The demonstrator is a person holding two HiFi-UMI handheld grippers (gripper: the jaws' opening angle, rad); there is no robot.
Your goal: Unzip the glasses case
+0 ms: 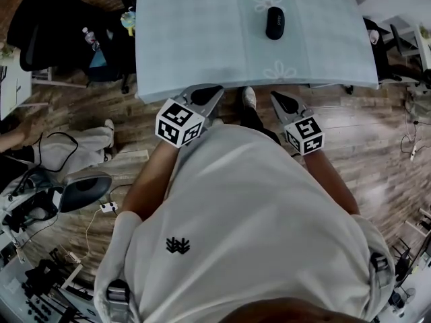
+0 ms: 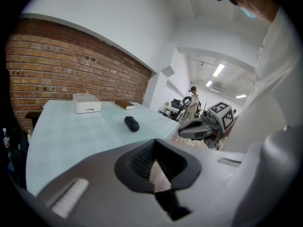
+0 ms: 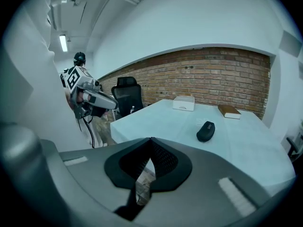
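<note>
glasses case (image 1: 275,23): black, lying flat on the far part of the surface, a bit right of centre, just beside a flower print on the cloth. Looks closed up, but the zip is too small to make out tbh.
surface (image 1: 188,39): table under a pale blue cloth, with its near edge right in front of the person.
left claw (image 1: 207,94): held at the near edge of the surface with its tips pressed together and nothing pinched between them. Well apart from the case.
right claw (image 1: 284,101): same deal over on the right. Jaws are closed on nothing and point toward the surface, nowhere near the case either.
both claws: side by side with a gap between them, and a white shoe (image 1: 249,98) shows in that gap.
white box (image 2: 86,103): sits at the far end of the surface, close to the brick wall (image 3: 213,74).
book (image 2: 125,105): lies flat at the far end too, right of the box and beyond the case.
office chair (image 3: 125,96): black, off the left side of the surface.
floor (image 1: 377,133): wood planks, with cables and gear lying around at the left and right.
person (image 1: 256,234): white shirt, standing at the near edge with arms down and one claw in each hand.
</note>
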